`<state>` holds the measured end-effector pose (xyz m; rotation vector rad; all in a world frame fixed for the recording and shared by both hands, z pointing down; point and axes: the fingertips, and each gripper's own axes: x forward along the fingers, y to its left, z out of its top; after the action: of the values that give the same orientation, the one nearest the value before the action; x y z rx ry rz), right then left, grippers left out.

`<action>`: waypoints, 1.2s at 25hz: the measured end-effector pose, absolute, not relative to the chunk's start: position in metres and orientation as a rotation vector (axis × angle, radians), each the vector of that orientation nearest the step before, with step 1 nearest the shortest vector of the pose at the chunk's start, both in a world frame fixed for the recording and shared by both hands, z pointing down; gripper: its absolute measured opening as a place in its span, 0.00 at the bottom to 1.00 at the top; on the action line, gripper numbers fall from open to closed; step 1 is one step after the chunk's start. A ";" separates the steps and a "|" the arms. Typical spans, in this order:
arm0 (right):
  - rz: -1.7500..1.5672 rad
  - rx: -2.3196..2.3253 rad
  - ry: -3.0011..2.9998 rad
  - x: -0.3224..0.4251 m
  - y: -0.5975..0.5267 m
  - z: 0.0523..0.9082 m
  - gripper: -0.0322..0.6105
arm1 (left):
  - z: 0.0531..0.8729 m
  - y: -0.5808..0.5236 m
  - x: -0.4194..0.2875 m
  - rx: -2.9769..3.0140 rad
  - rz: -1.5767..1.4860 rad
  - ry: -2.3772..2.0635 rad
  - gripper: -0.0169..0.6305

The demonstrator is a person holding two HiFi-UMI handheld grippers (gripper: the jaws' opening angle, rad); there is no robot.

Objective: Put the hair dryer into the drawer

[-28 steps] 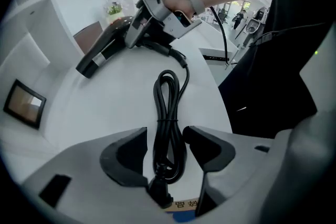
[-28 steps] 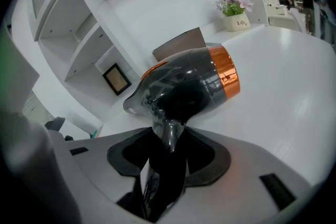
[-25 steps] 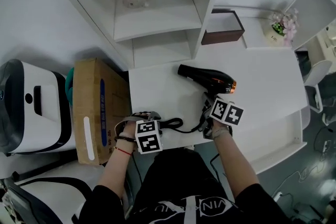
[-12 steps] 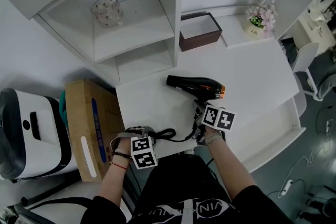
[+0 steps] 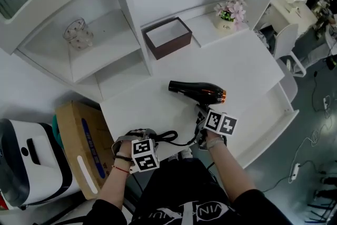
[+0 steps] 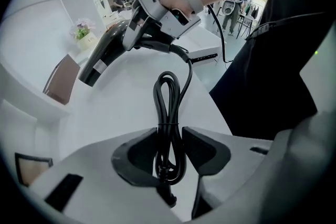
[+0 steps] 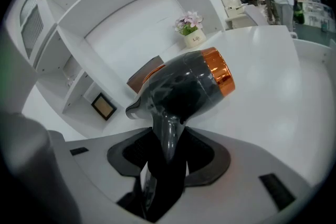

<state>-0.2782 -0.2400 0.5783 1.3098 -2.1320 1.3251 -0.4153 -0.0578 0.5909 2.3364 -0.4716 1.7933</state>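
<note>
Two grips are needed for this carry, and both look set. The hair dryer (image 5: pixel 197 90) is over mid-counter (image 5: pixel 152 113), resting or barely lifted, can't tell which. It's well apart from what looks like the open drawer (image 5: pixel 276 121) at the counter's right edge.

Doing it well: lift both grippers together and keep the cord slack between them, no yanking at the handle joint. Swing right, lower the dryer flat into the drawer, then tuck the cord in beside it so nothing hangs over the rim.

Right gripper (image 7: pixel 168 160): fingers (image 7: pixel 205 157) part-open, clamped on the dryer's handle.

Left gripper (image 6: pixel 169 155): fingers (image 6: pixel 202 147) have just been closing and pinch the bundled cord (image 6: pixel 167 97) near its end.
</note>
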 end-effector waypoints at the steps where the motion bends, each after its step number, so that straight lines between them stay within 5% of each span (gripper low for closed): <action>1: 1.334 1.337 -2.128 -0.268 -0.240 0.577 0.32 | 0.590 -0.062 -0.409 2.350 1.804 -0.460 0.27; 30: 1.448 1.915 -1.908 -0.039 -0.187 0.562 0.32 | 0.574 -0.101 -0.227 2.689 1.917 0.027 0.27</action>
<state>-0.0388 -0.1872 0.5622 1.9152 -1.9079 1.4477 -0.2273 -0.1008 0.5742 2.6891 0.0271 1.9166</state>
